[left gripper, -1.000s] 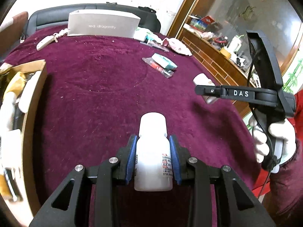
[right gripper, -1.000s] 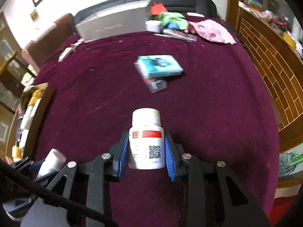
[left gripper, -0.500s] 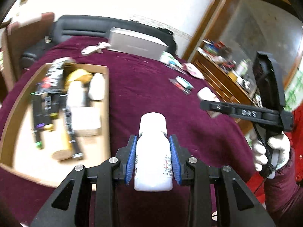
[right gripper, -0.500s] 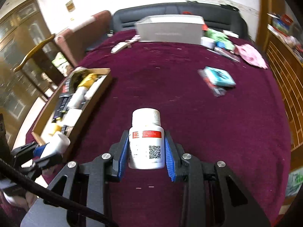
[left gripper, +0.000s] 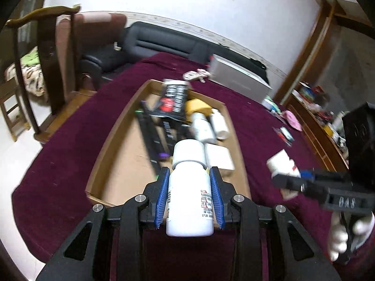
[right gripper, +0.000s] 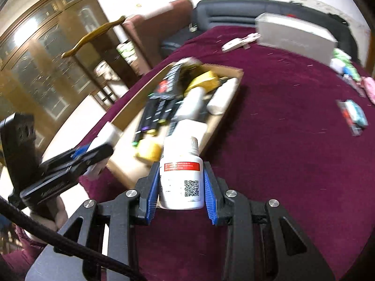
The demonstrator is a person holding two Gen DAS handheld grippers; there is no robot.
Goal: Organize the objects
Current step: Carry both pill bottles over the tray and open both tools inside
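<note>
My left gripper (left gripper: 189,194) is shut on a white pill bottle (left gripper: 189,196) and holds it above the near end of a shallow cardboard tray (left gripper: 110,145). My right gripper (right gripper: 180,185) is shut on a white pill bottle with a red label band (right gripper: 181,180), near the tray's right edge (right gripper: 211,128). The tray holds white bottles, a yellow object, black packets and a white box. The right gripper with its bottle also shows in the left wrist view (left gripper: 290,175). The left gripper shows in the right wrist view (right gripper: 77,157).
The tray lies on a dark red tablecloth (right gripper: 281,152). A grey box (left gripper: 236,79) stands at the far edge. A teal packet (right gripper: 354,114) and small items lie at the right. A wooden chair (left gripper: 46,58) and cabinet (right gripper: 46,53) stand to the left.
Both grippers have swung left with their bottles. The tray has come to the middle of both views and closer. The teal packet has slid off to the right.
</note>
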